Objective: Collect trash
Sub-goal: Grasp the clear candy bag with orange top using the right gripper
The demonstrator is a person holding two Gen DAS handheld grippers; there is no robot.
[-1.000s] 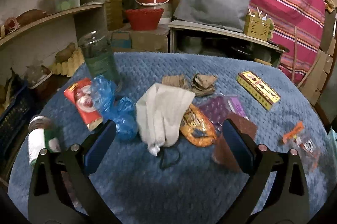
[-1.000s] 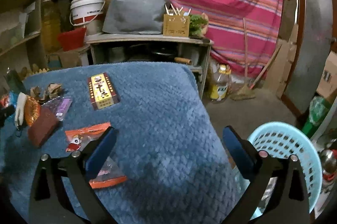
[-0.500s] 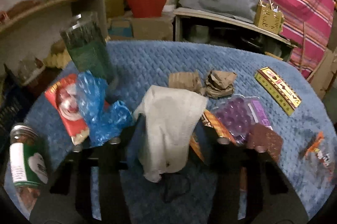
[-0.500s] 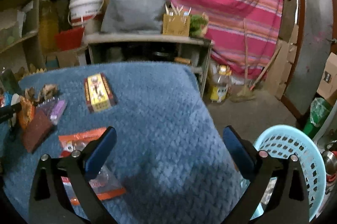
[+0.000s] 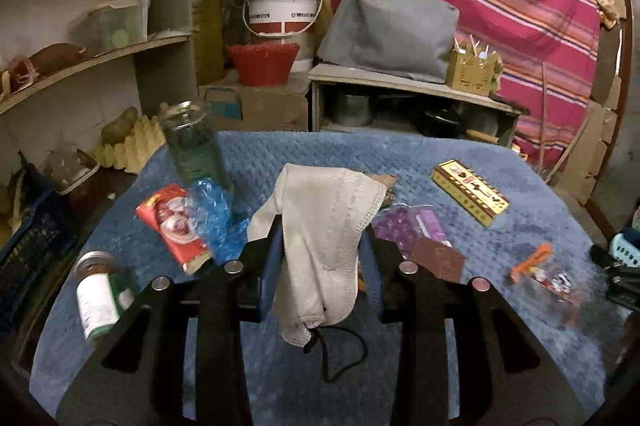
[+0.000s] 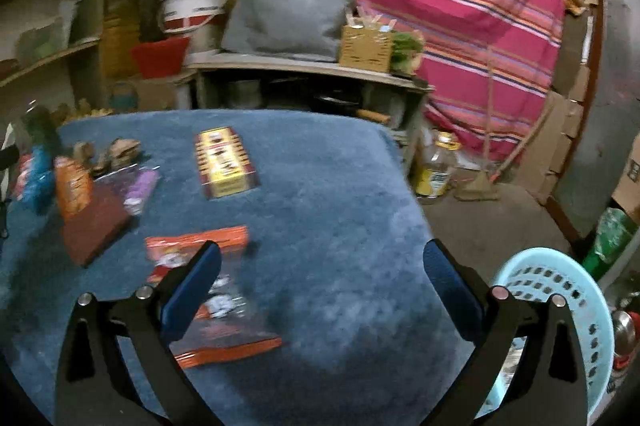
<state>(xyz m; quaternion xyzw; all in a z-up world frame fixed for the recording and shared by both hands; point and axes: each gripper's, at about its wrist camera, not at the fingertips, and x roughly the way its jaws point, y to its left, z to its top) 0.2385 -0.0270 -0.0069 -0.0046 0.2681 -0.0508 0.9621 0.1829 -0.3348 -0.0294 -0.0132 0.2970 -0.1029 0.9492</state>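
Observation:
My left gripper [image 5: 320, 266] is shut on a white face mask [image 5: 324, 226] and holds it above the blue cloth-covered table [image 5: 400, 366]; its black ear loop [image 5: 344, 358] dangles below. On the table lie a blue plastic bag [image 5: 216, 222], a red wrapper [image 5: 172, 226], a purple packet [image 5: 412, 226], a brown card [image 5: 438, 260], a yellow box [image 5: 468, 192] and an orange packet [image 5: 544, 272]. My right gripper [image 6: 320, 290] is open and empty above the table's right part, over the orange packet [image 6: 200, 278]. A light blue basket [image 6: 560, 306] stands on the floor to the right.
A glass jar [image 5: 192, 142] and a green-labelled bottle [image 5: 100, 298] sit at the table's left. Shelves [image 5: 80, 66] stand left. A low bench [image 5: 400, 86] with a grey bag, white bucket [image 5: 280, 10] and red bowl is behind. A bottle [image 6: 436, 170] is on the floor.
My left gripper closed on the white mask and lifted it off the table. My right gripper moved left, nearer the orange packet, still open.

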